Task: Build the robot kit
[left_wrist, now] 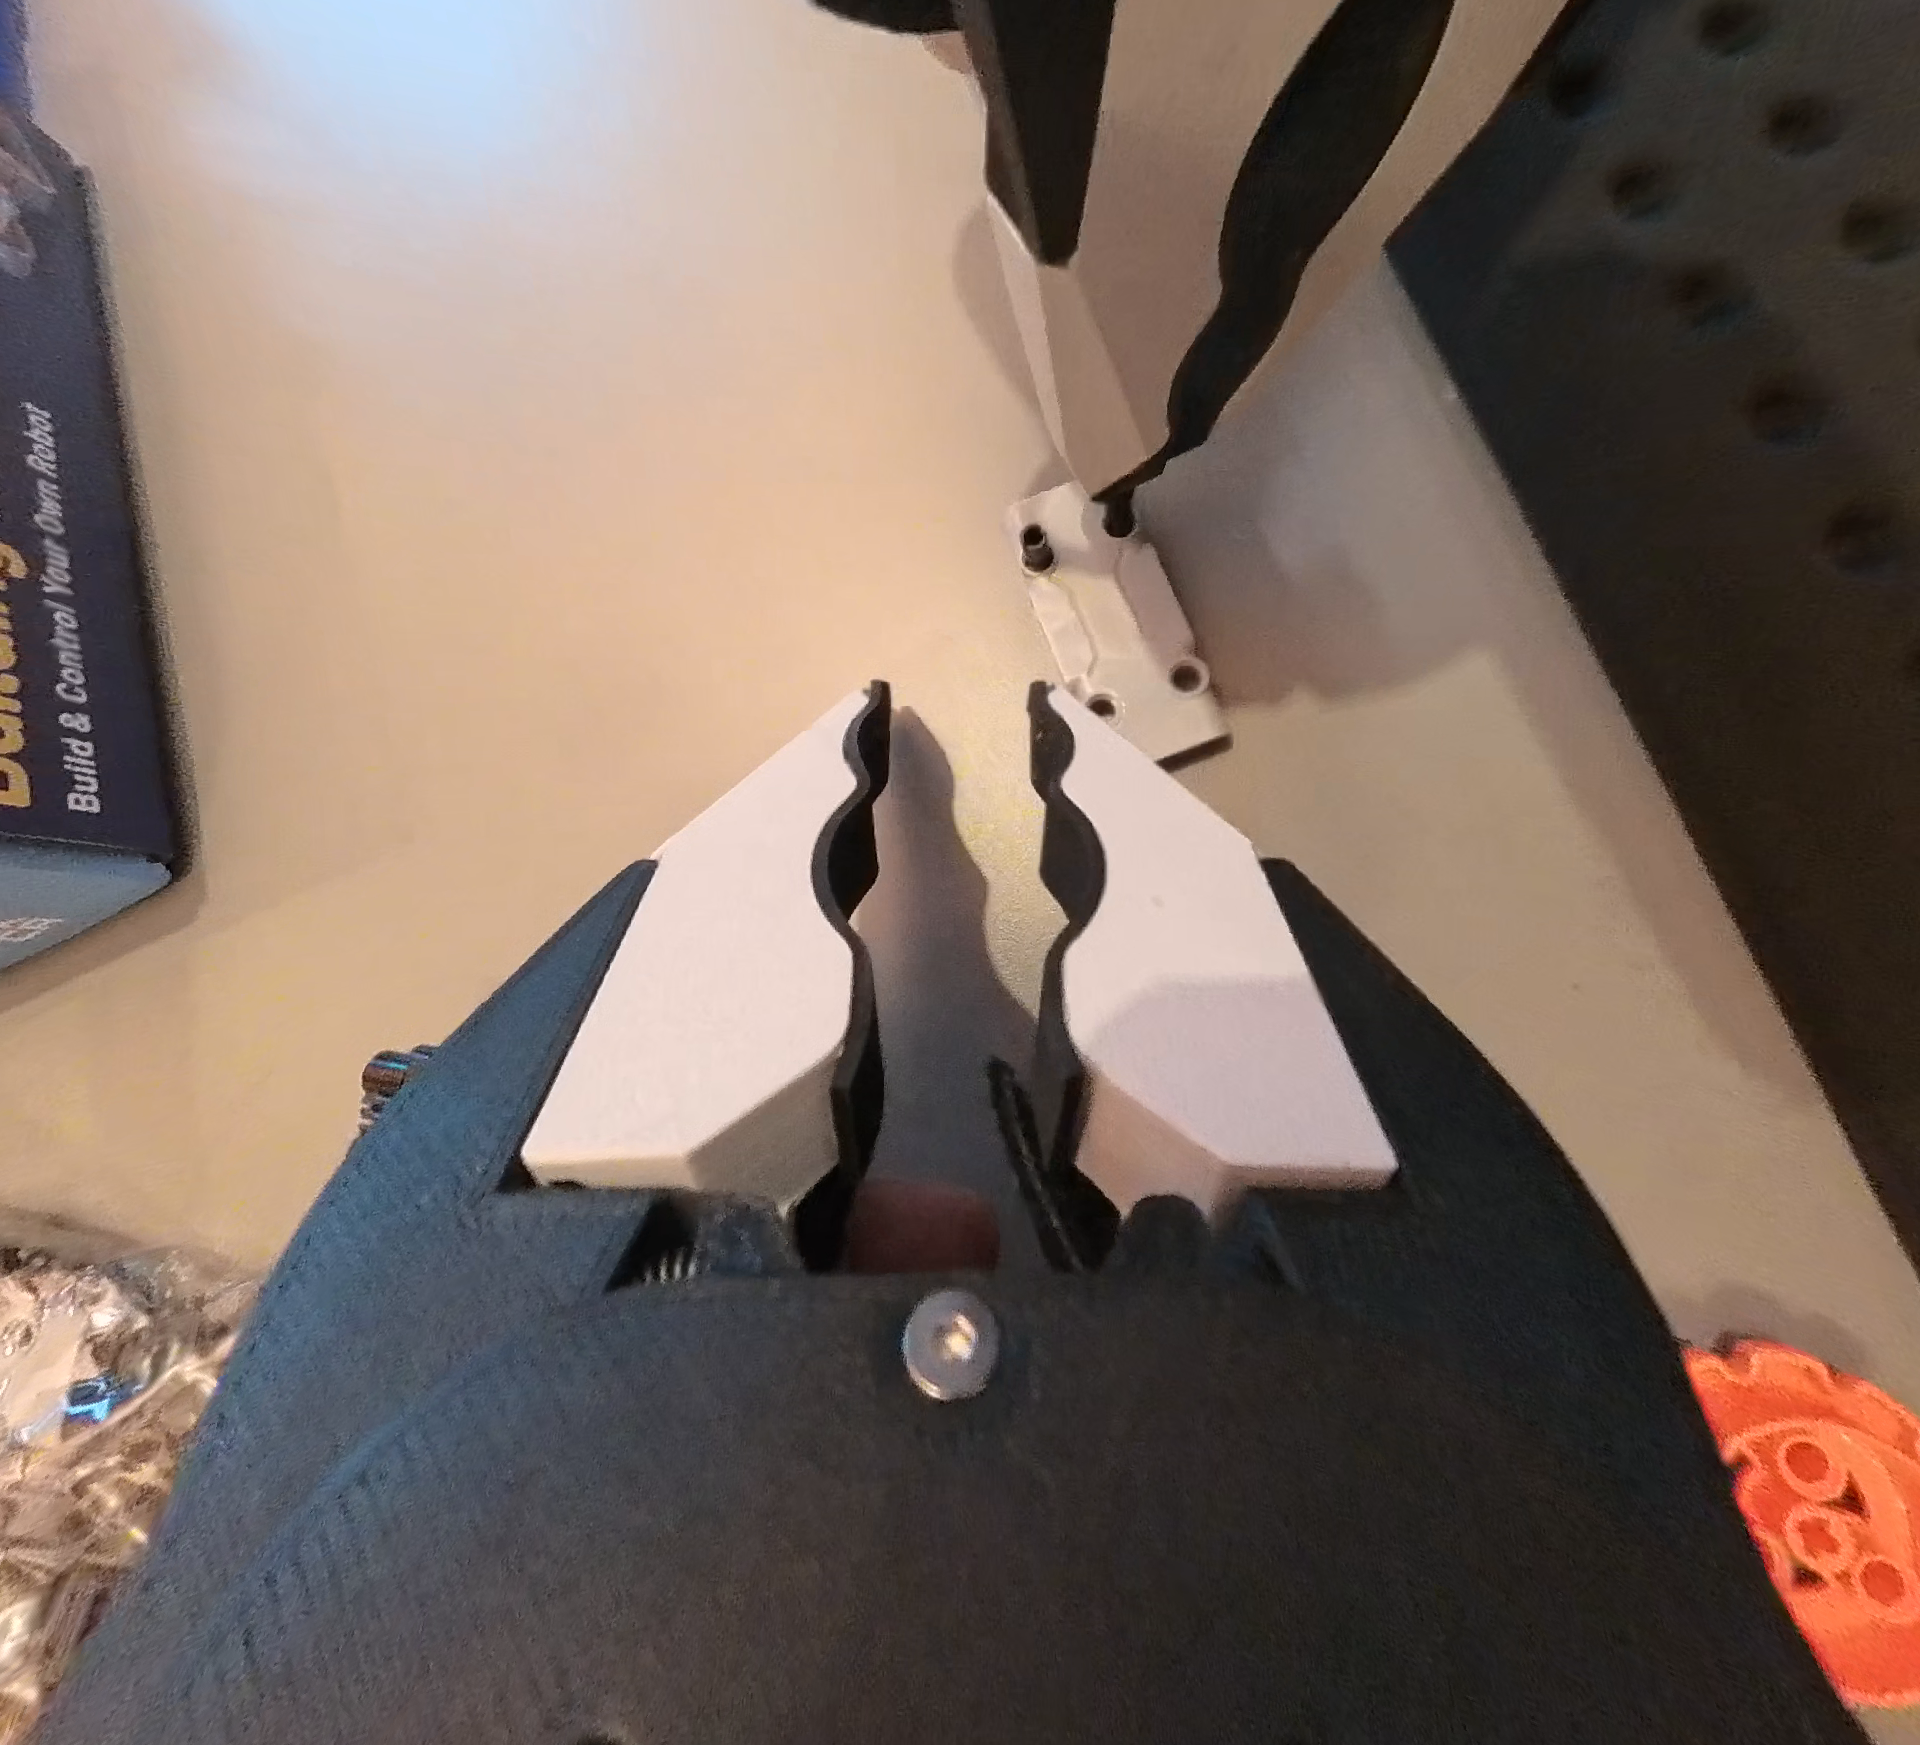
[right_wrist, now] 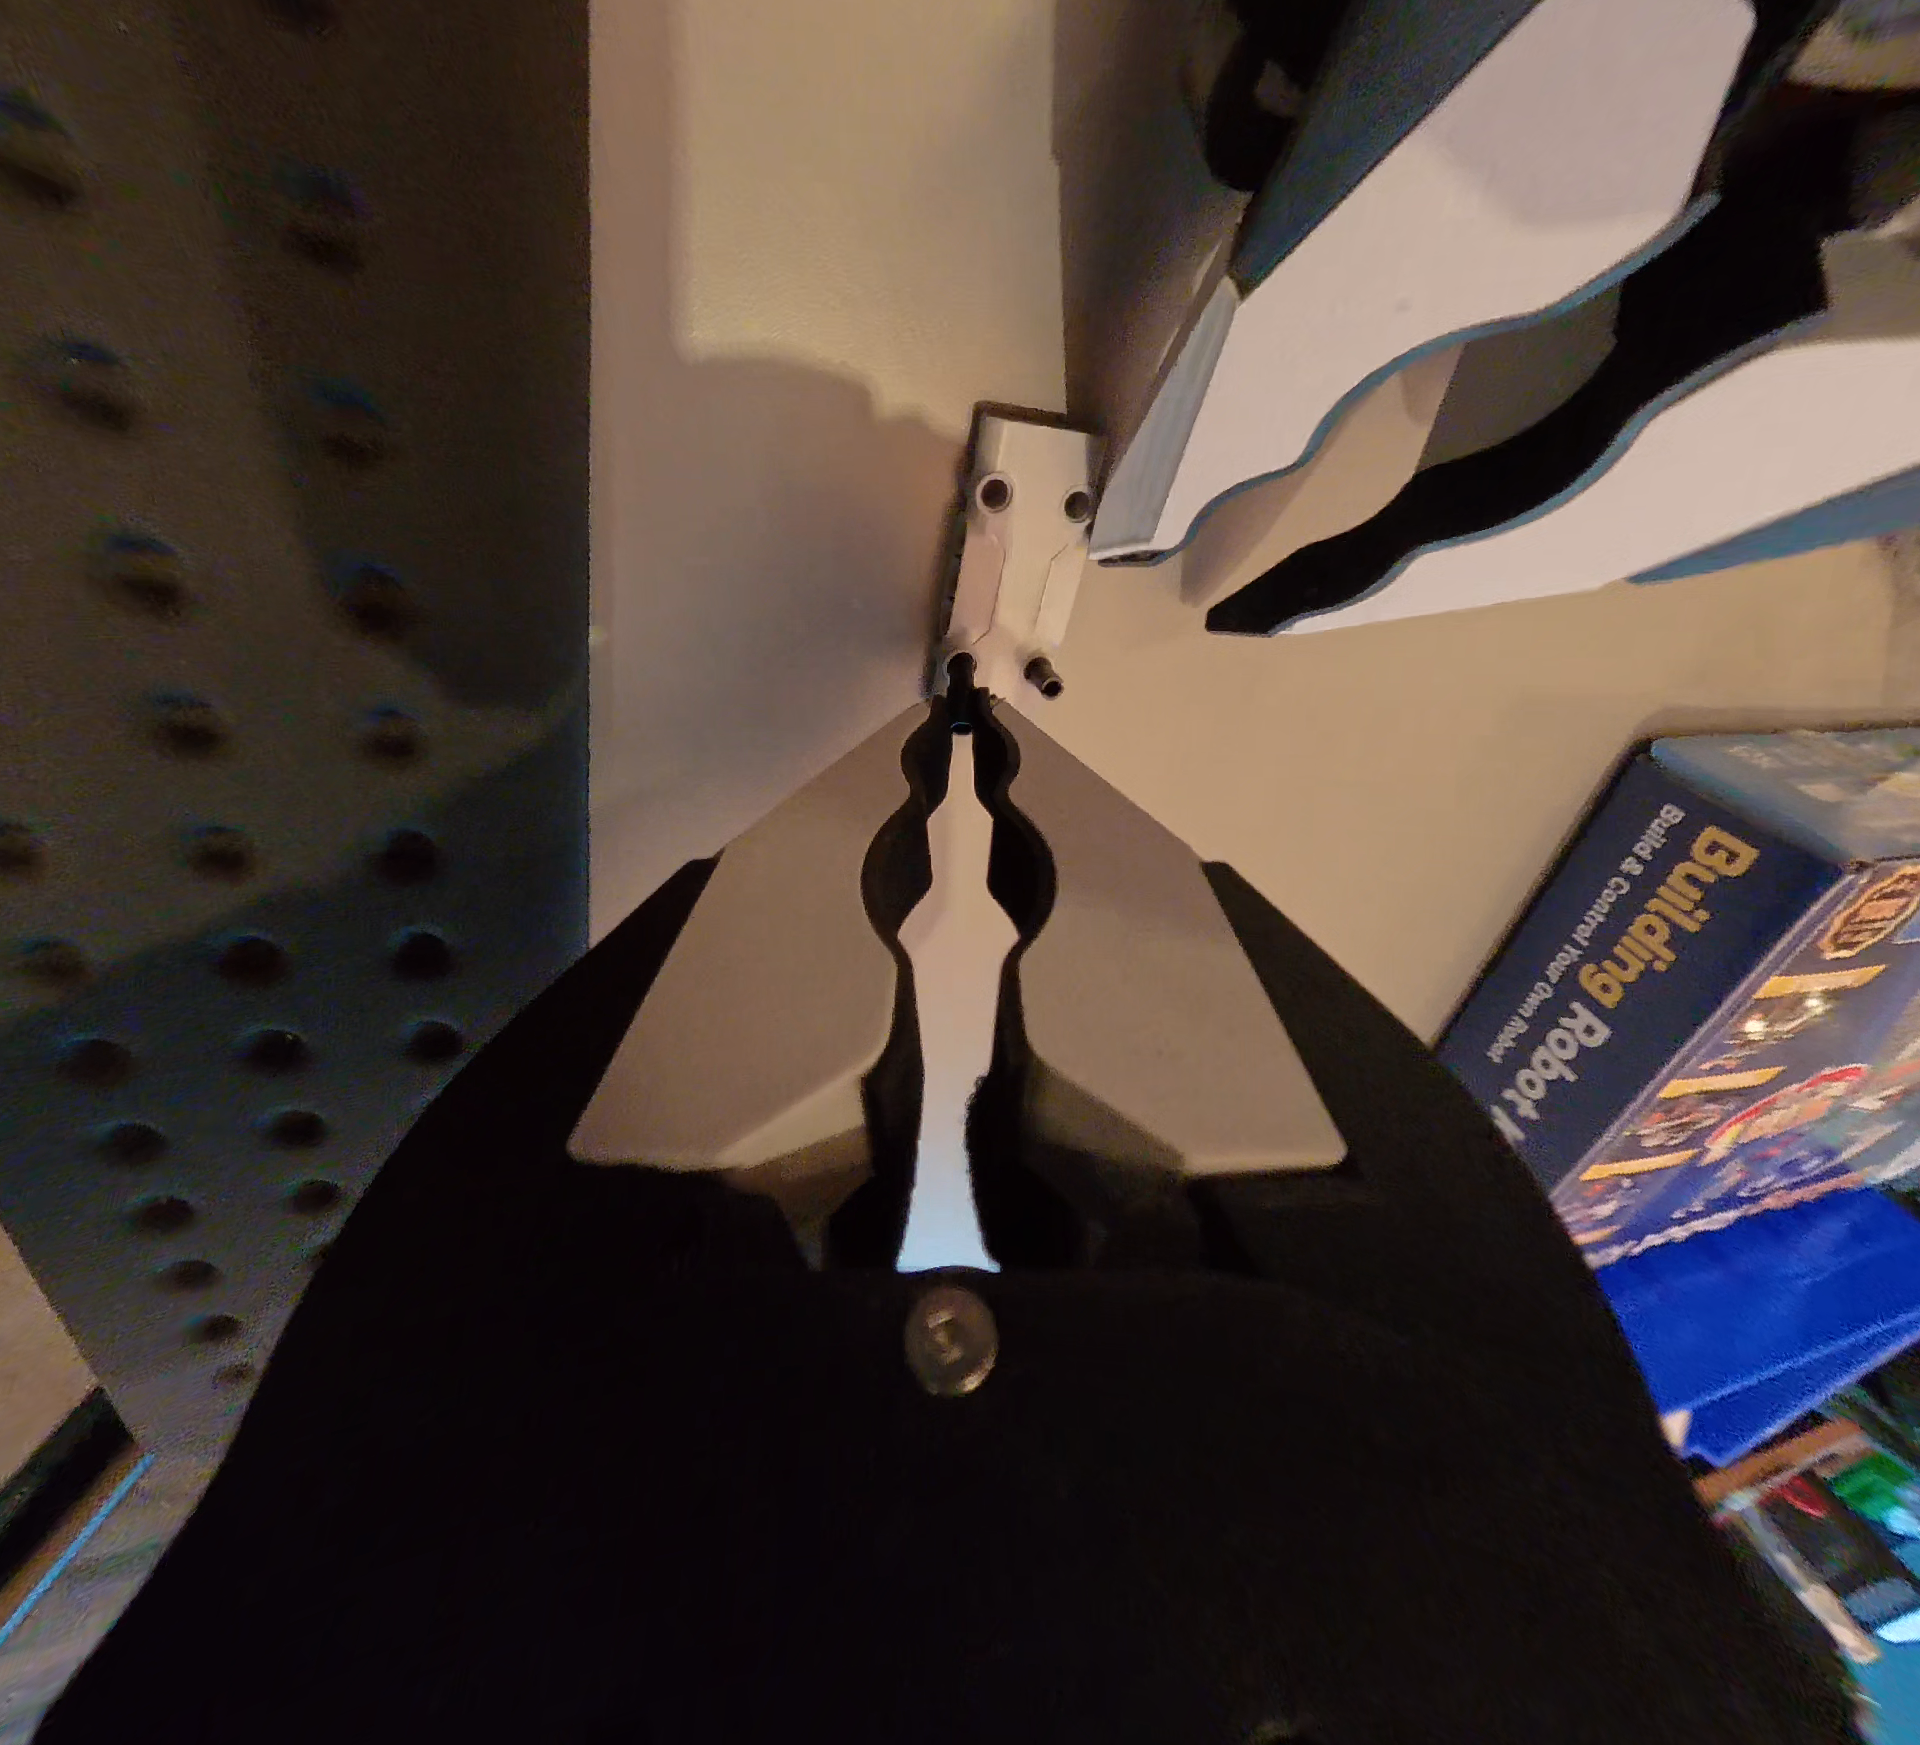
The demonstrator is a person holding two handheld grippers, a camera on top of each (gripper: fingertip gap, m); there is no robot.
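Now we note small black pin (right_wrist: 958,716) pinched at tips of right gripper (right_wrist: 961,727), nose at corner hole of white block (right_wrist: 1023,542) on cream tabletop (left_wrist: 520,448). We judge: keep pin square to hole, press straight. Second pin (right_wrist: 1042,677) stands beside. Left gripper (left_wrist: 958,696) hovers near block, jaws spread, empty. Black perforated panel (right_wrist: 260,448) crowds one side, blue box (right_wrist: 1704,1020) the other; room tight.

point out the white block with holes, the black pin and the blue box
white block with holes (right_wrist: 1023,542): right wrist view, top face
black pin (right_wrist: 961,716): right wrist view, shaft at right gripper's tips
blue box (right_wrist: 1662,999): right wrist view, printed side
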